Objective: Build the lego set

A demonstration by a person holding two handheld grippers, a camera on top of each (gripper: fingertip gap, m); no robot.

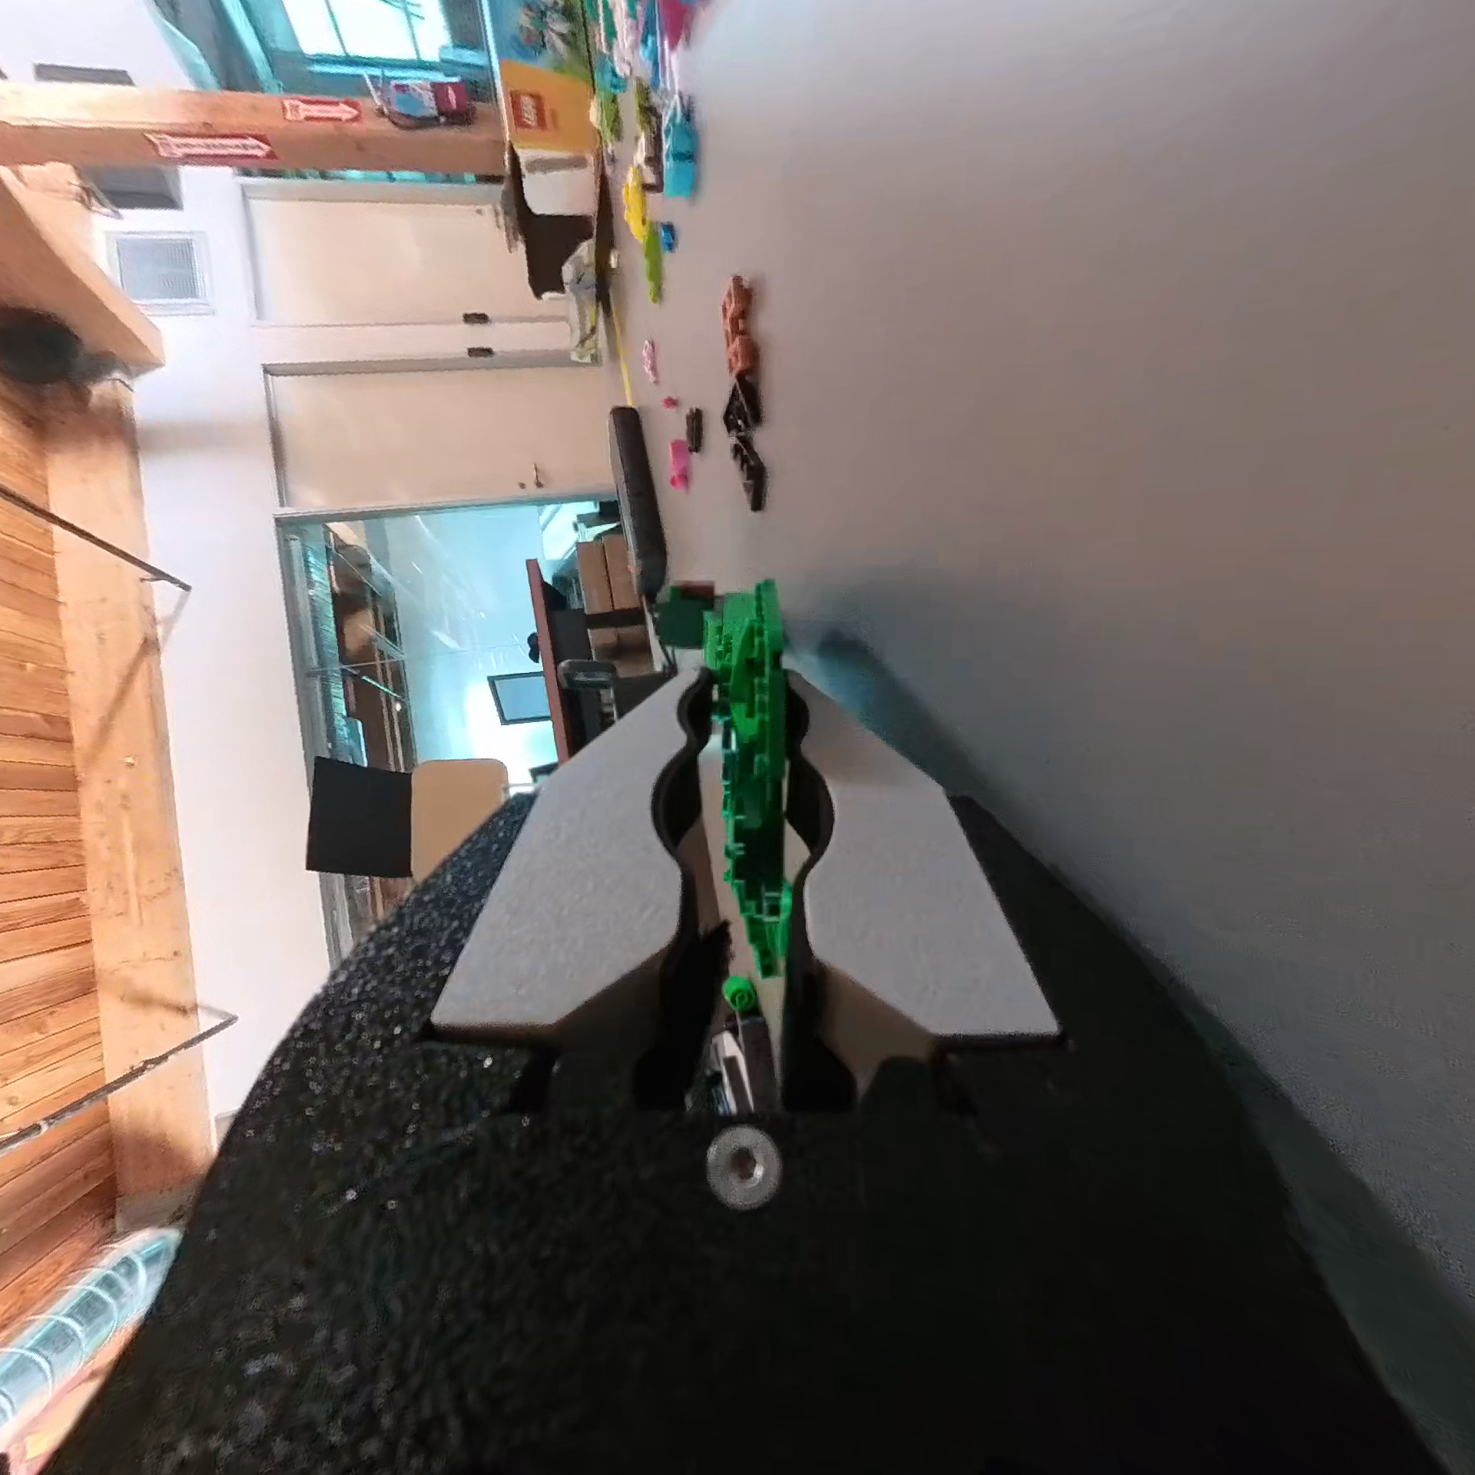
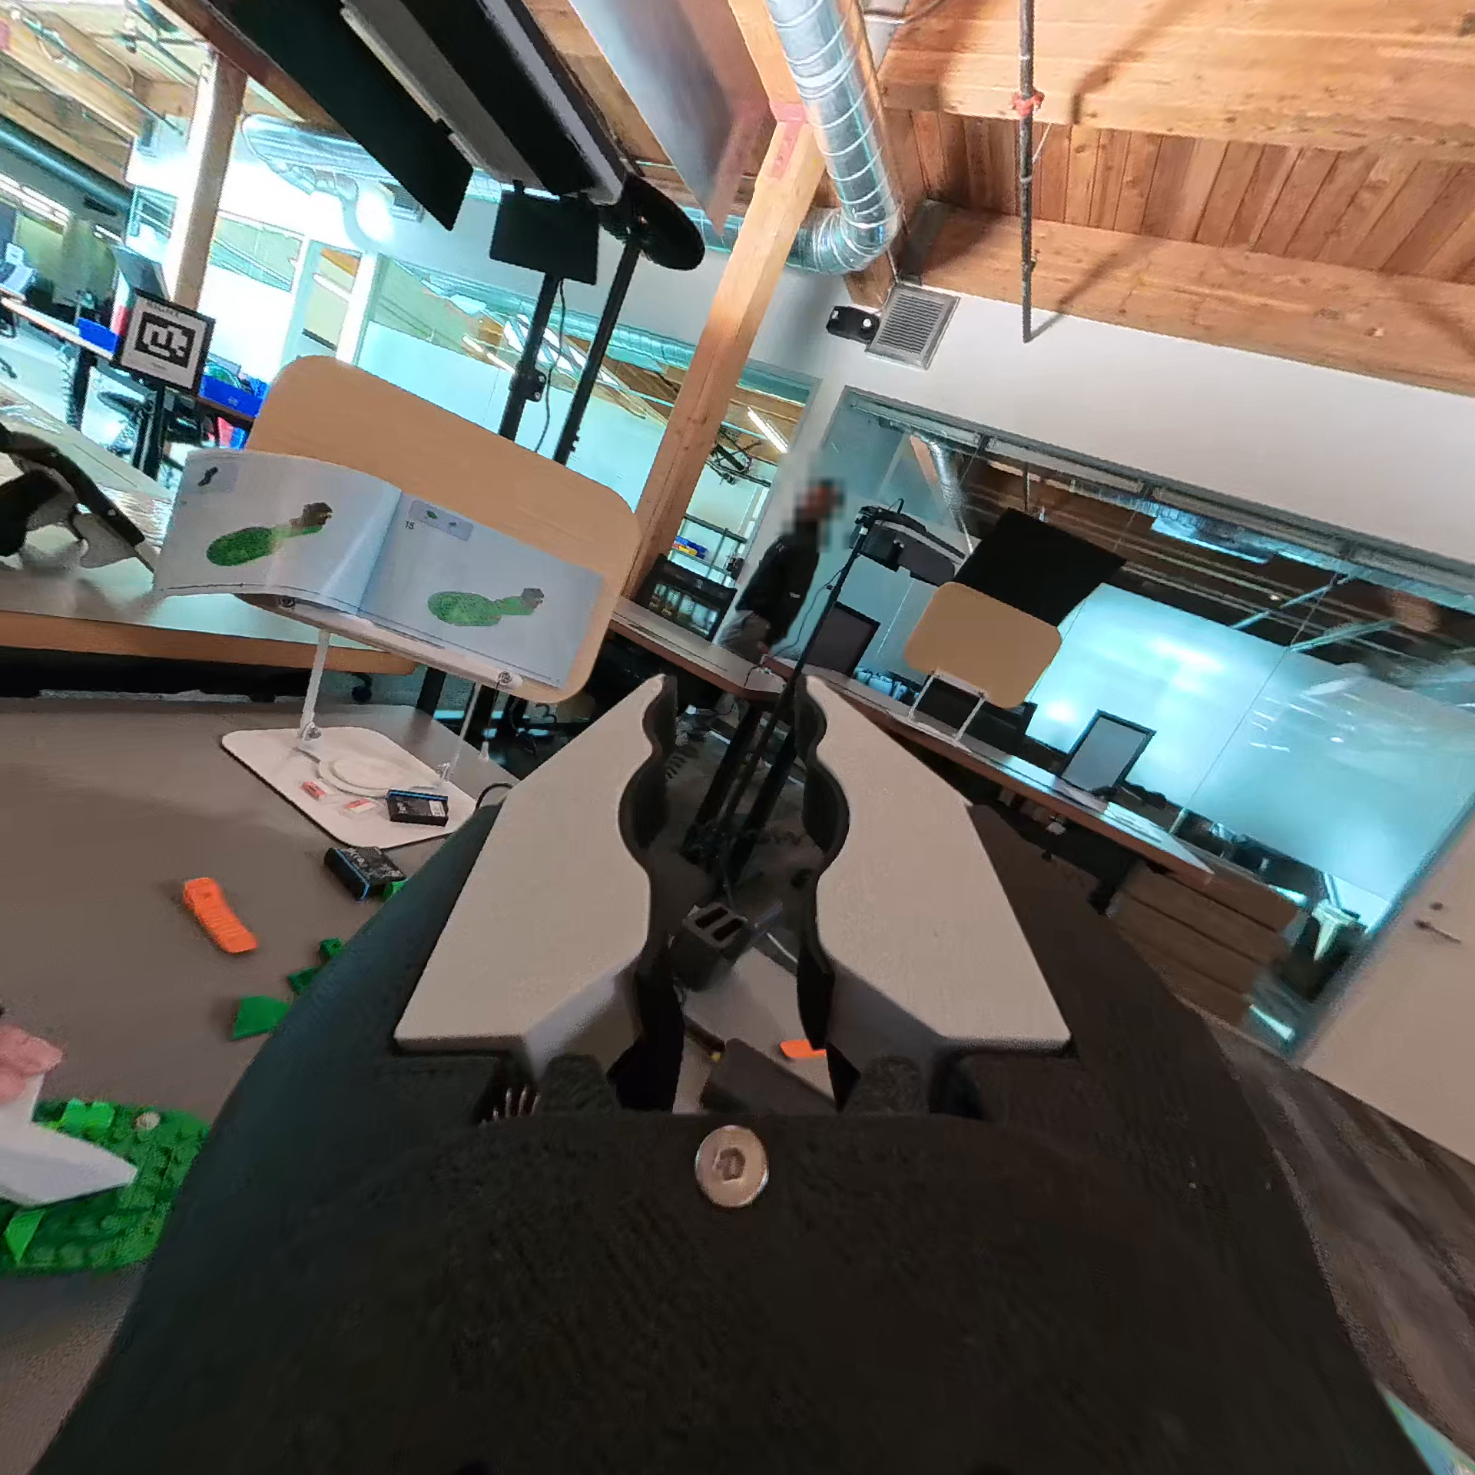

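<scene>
The left tool (image 1: 749,686) is clamped on the edge of the green base plate (image 1: 750,766), holding it against the worktop (image 1: 1117,399), so the build looks mid-assembly with the base steadied for another piece. The right tool (image 2: 733,702) is lifted clear, jaws slightly parted and empty. Next, I'd guess, it must fetch a loose green brick (image 2: 257,1015), checking the instruction booklet (image 2: 375,551).

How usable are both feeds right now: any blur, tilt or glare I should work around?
Left wrist view: rolled sideways, the table running up the right; far brick piles smeared, the green plate assembly between the jaws sharp. Right wrist view: tilted, fisheye-bent beams, edges blurred, bright glass walls washed out, instruction booklet soft.
</scene>
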